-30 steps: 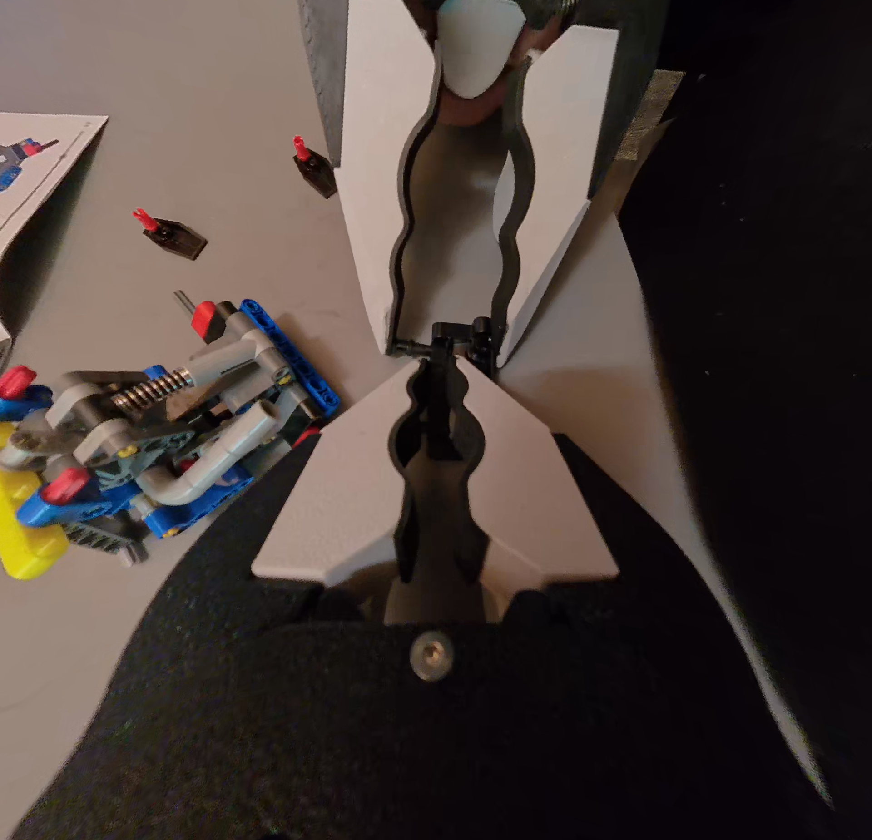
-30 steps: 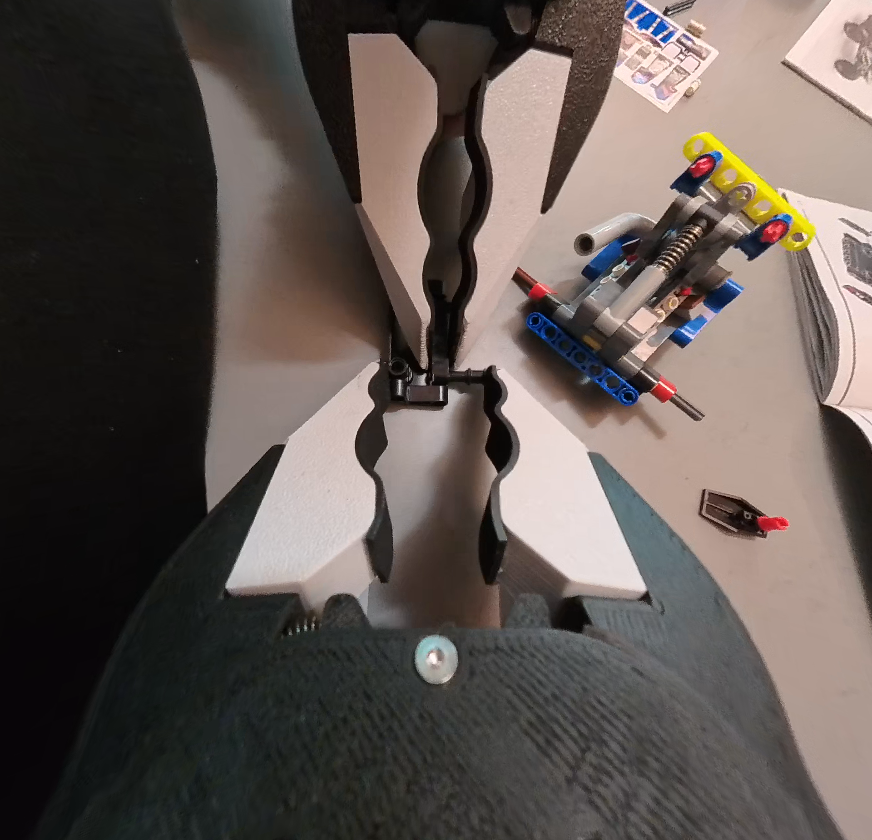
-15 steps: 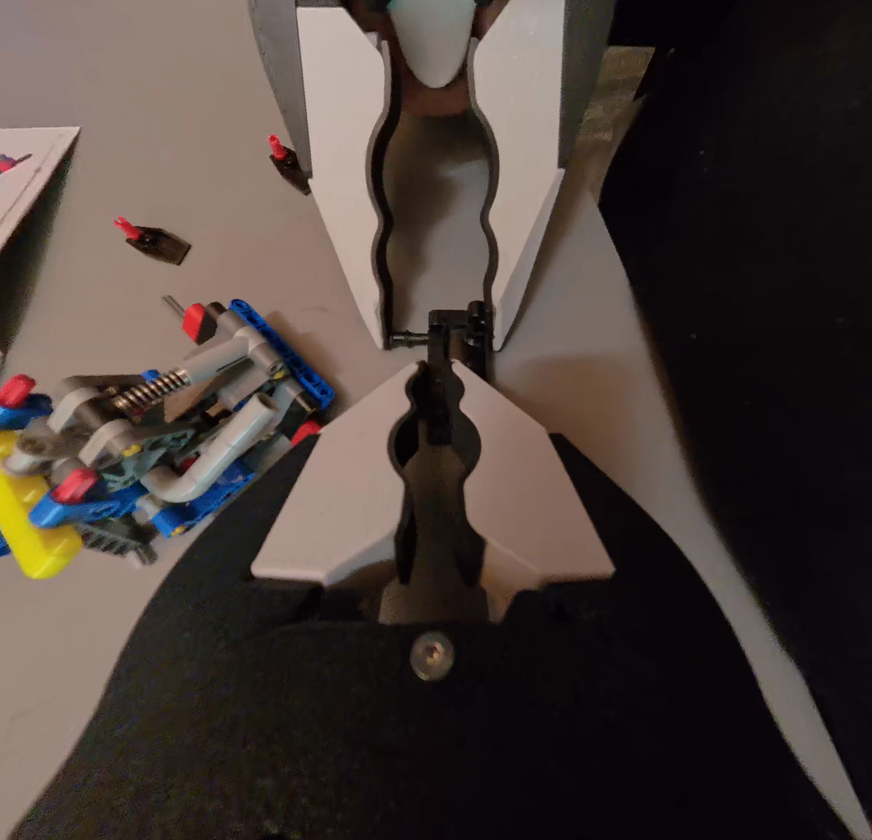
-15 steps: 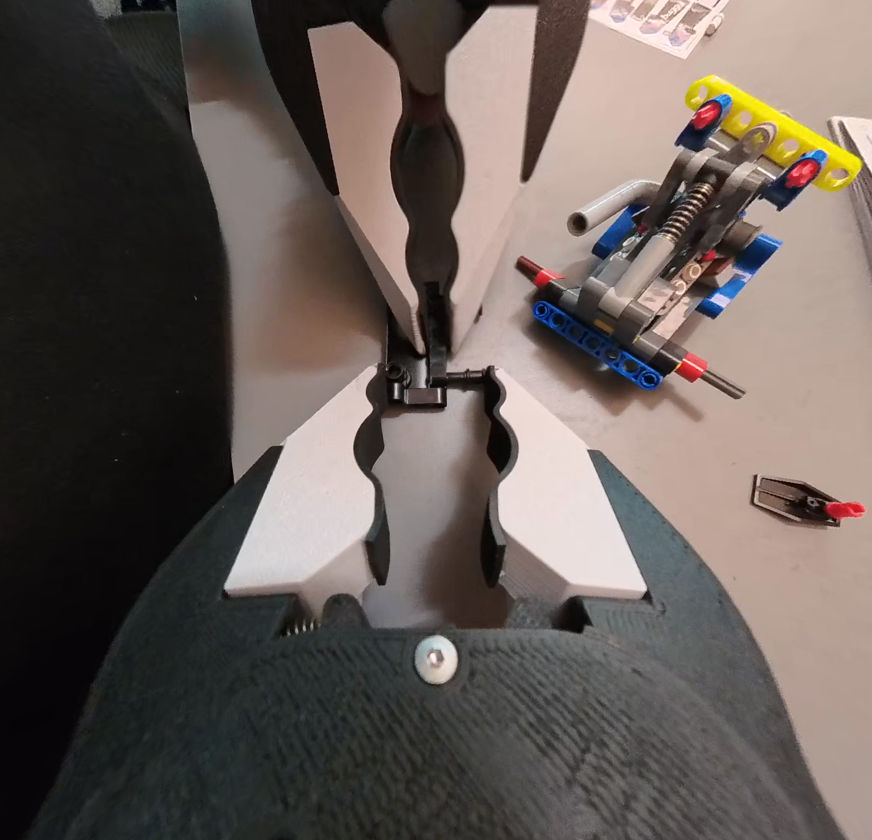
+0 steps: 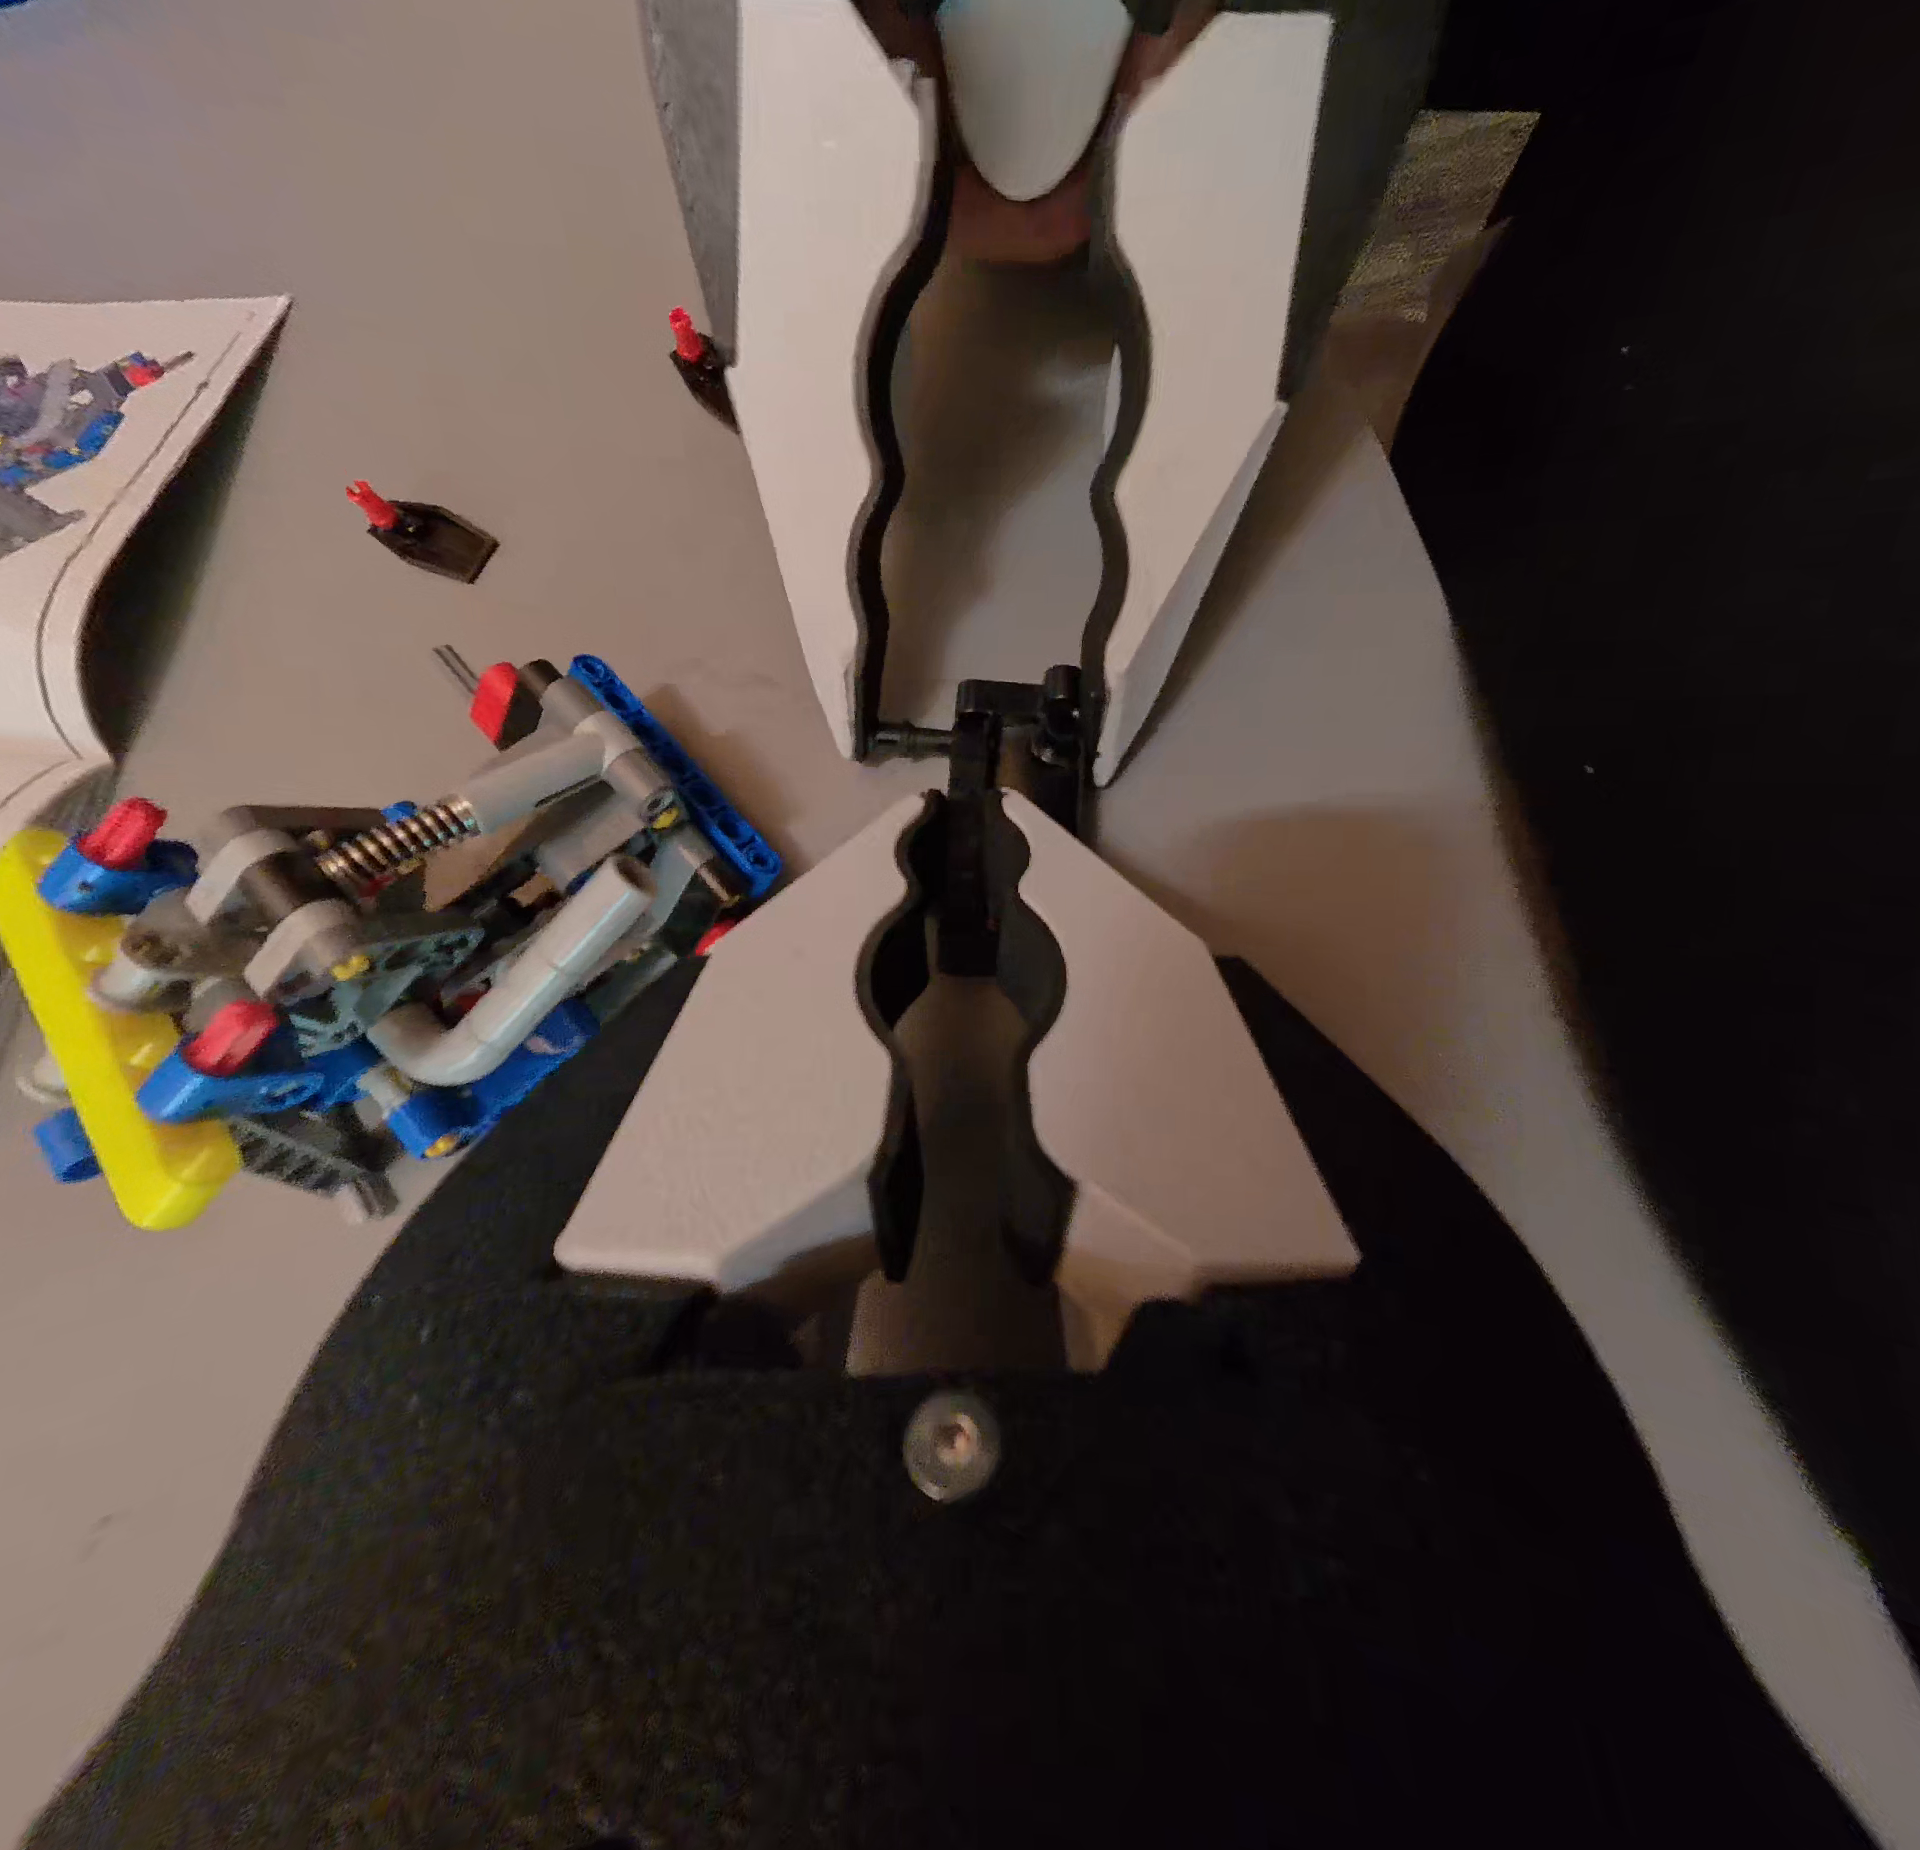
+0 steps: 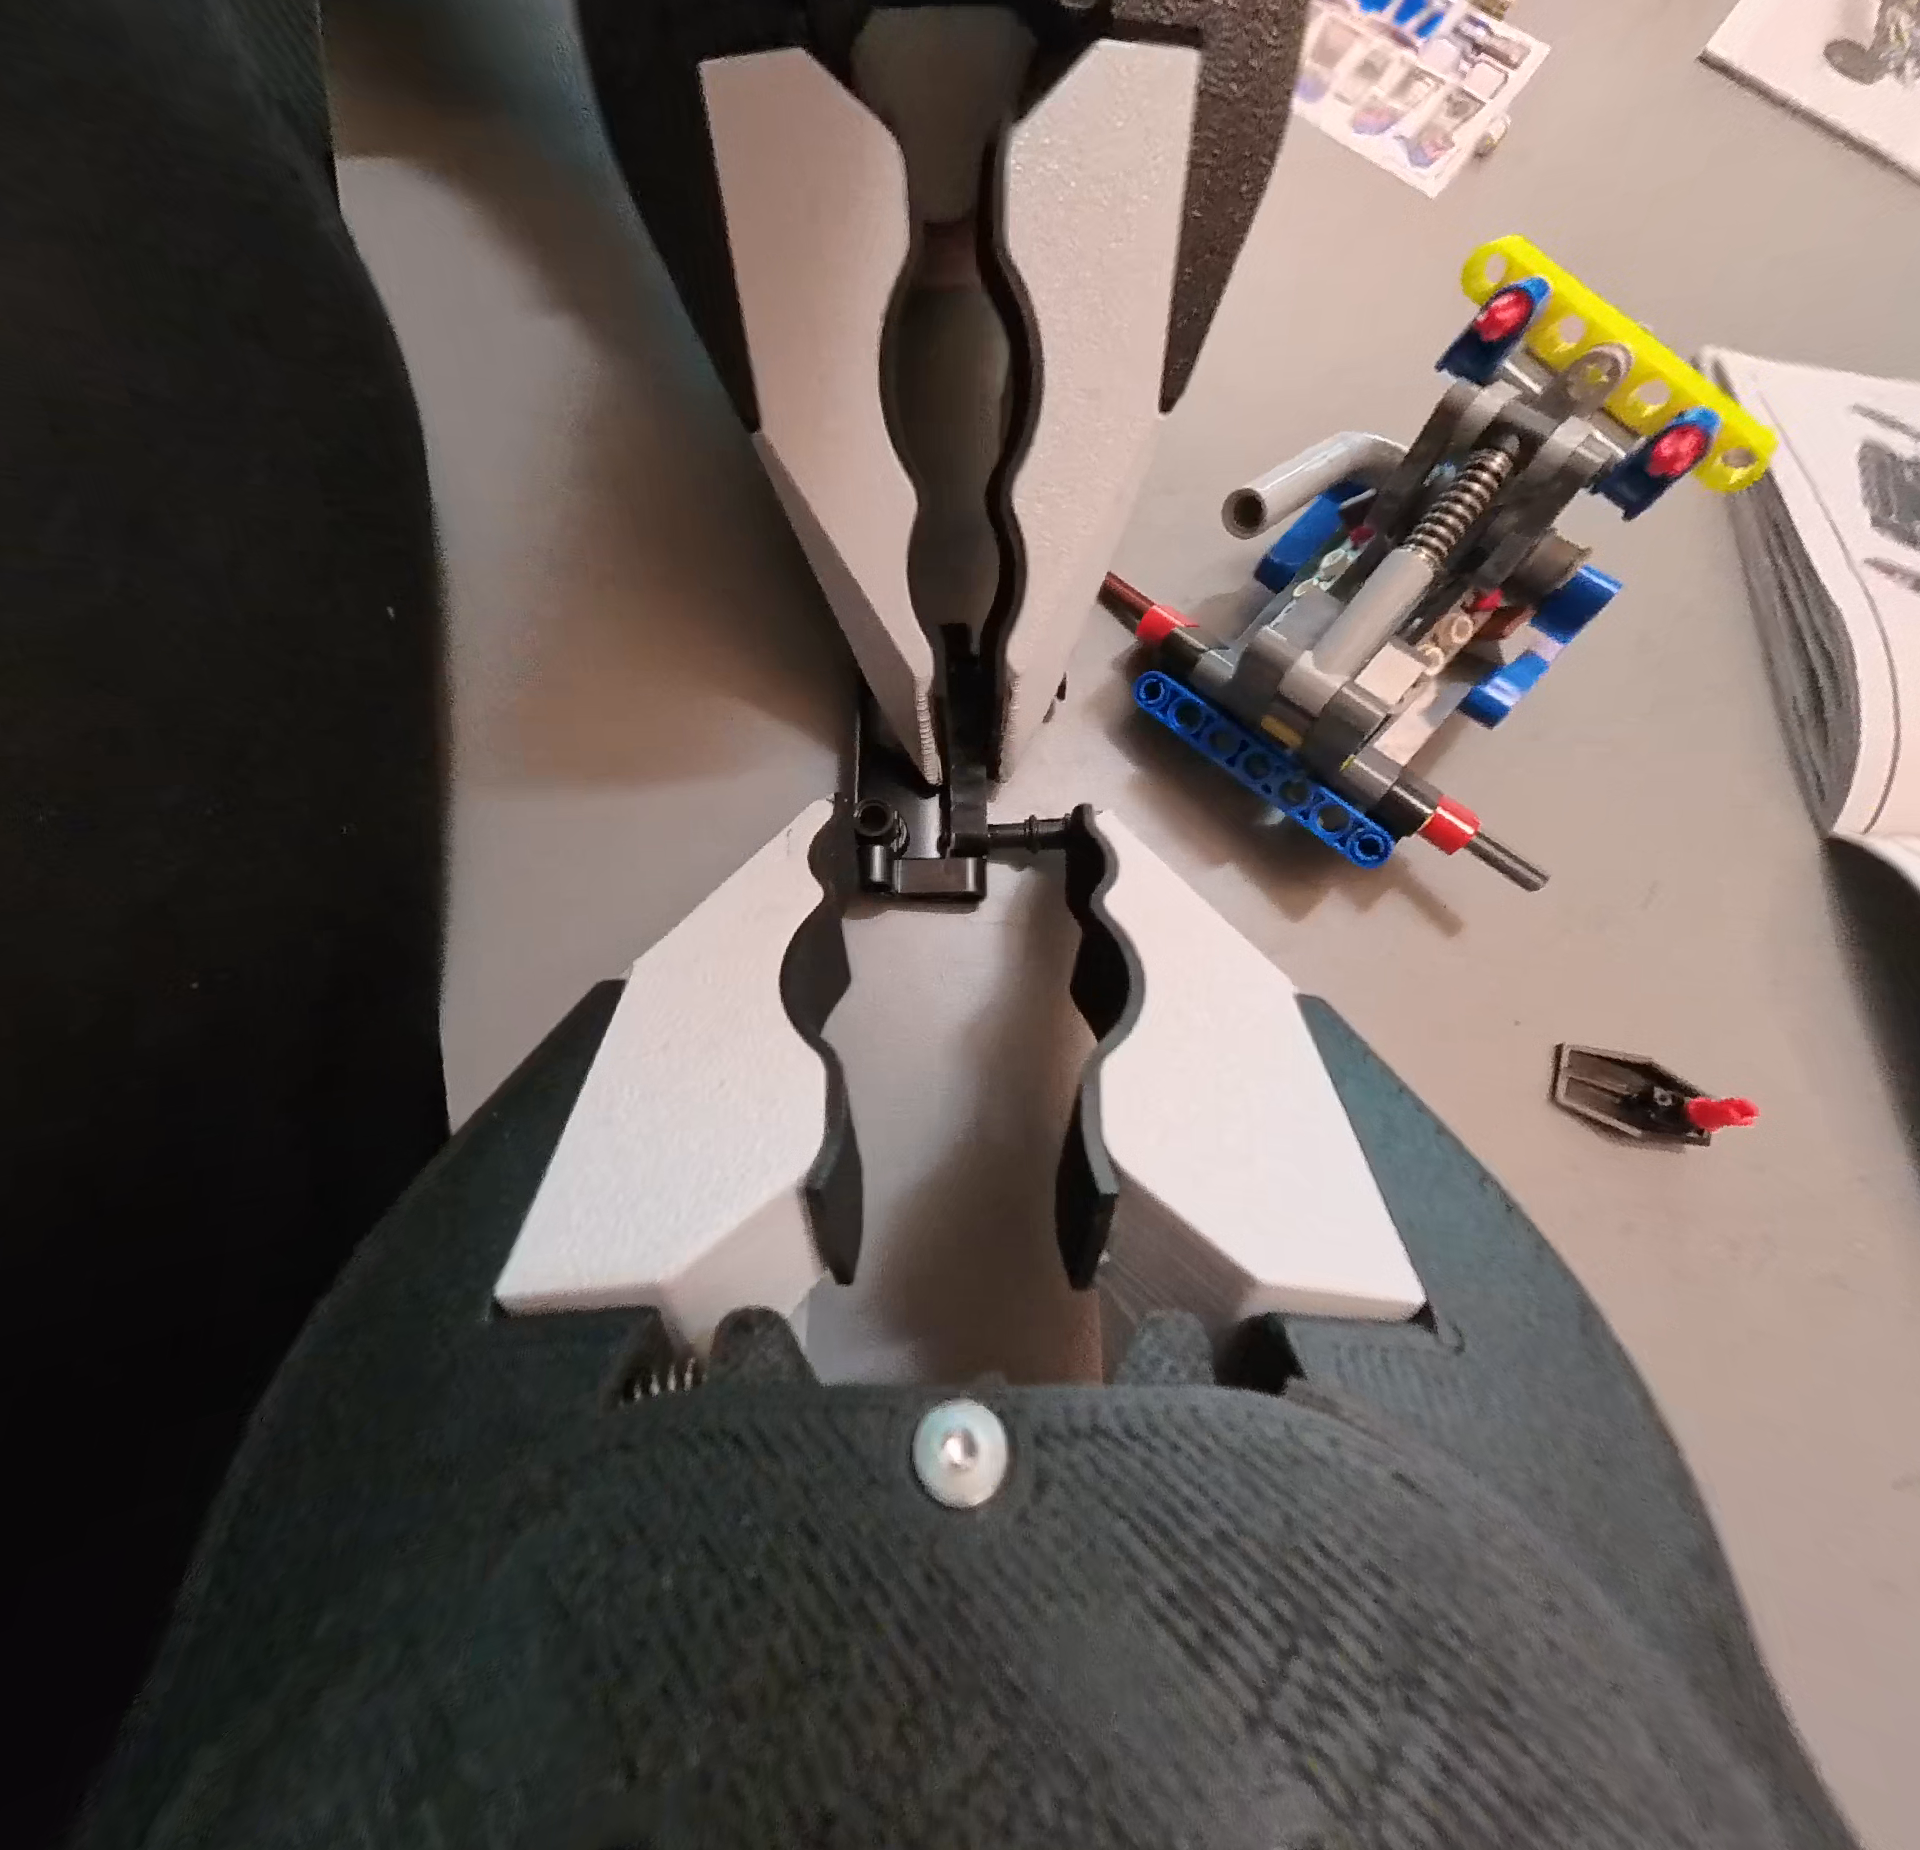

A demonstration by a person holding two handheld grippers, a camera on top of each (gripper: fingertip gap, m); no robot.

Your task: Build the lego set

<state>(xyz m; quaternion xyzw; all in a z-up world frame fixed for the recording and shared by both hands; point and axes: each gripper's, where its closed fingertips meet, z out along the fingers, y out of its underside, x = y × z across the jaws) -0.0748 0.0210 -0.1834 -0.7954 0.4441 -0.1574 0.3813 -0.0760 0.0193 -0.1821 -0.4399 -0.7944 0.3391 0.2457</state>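
The left hand-held gripper [image 5: 971, 813] was clenched on a thin black beam [image 5: 971, 865]. The right hand-held gripper [image 6: 961, 844] gripped the joined black pin-and-connector assembly [image 6: 925, 855] across its width. Both met above the grey counter [image 6: 1558, 1488], near a blue-yellow brick model [image 6: 1455, 574].

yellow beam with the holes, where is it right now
The yellow beam caps the far end of the toy vehicle build on the grey table, right of both grippers in the right wrist view, beside the open booklet.

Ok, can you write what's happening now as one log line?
left gripper: shut on black beam | right gripper: shut on black pin assembly | model car: beside
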